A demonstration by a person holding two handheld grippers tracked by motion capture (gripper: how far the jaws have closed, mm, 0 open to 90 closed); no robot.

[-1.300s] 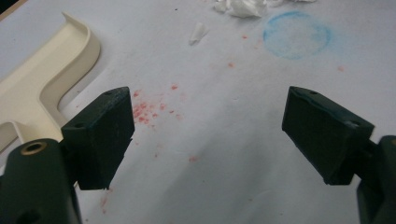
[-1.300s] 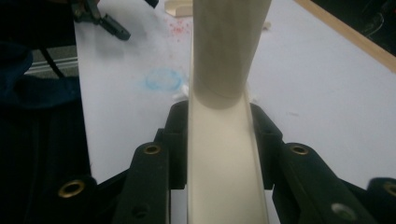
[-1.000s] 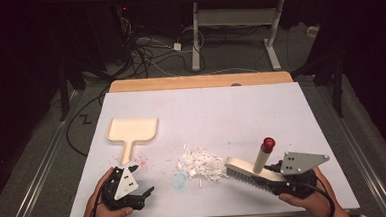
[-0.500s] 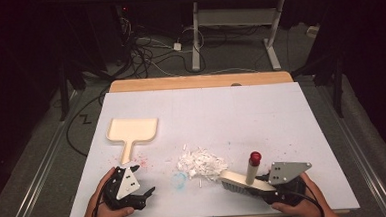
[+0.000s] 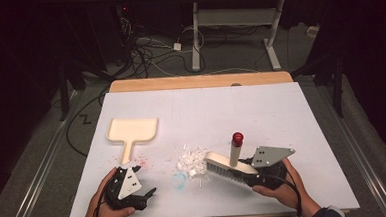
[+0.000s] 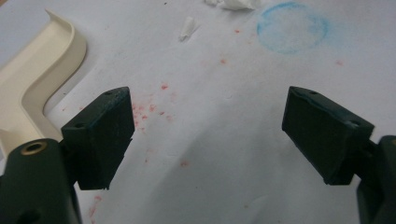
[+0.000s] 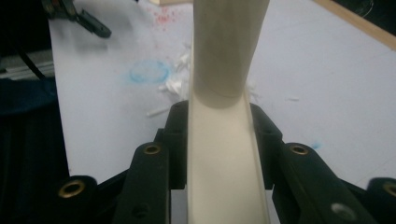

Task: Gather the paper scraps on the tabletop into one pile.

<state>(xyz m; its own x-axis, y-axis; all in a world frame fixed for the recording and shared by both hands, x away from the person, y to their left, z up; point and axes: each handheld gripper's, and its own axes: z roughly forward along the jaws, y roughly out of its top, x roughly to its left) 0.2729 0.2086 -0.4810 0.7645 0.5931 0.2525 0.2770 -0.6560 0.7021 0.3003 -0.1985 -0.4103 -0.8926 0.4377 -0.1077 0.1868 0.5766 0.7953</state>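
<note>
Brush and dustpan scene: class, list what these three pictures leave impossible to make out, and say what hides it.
- Brush bristles, right gripper view: hidden behind its own cream handle, which blocks the middle.
- Dustpan, left gripper view: pan cut off by the left edge.
- Paper scraps, high view: too small to count.
- Right gripper jaw tips, high view: covered by the grey plate.

Left gripper (image 5: pixel 146 195) held low at near left edge, jaws wide apart, nothing between. Right gripper (image 5: pixel 248 178) at near right, jaws closed tight on brush (image 5: pixel 231 165), hand (image 5: pixel 280 186) behind.
</note>
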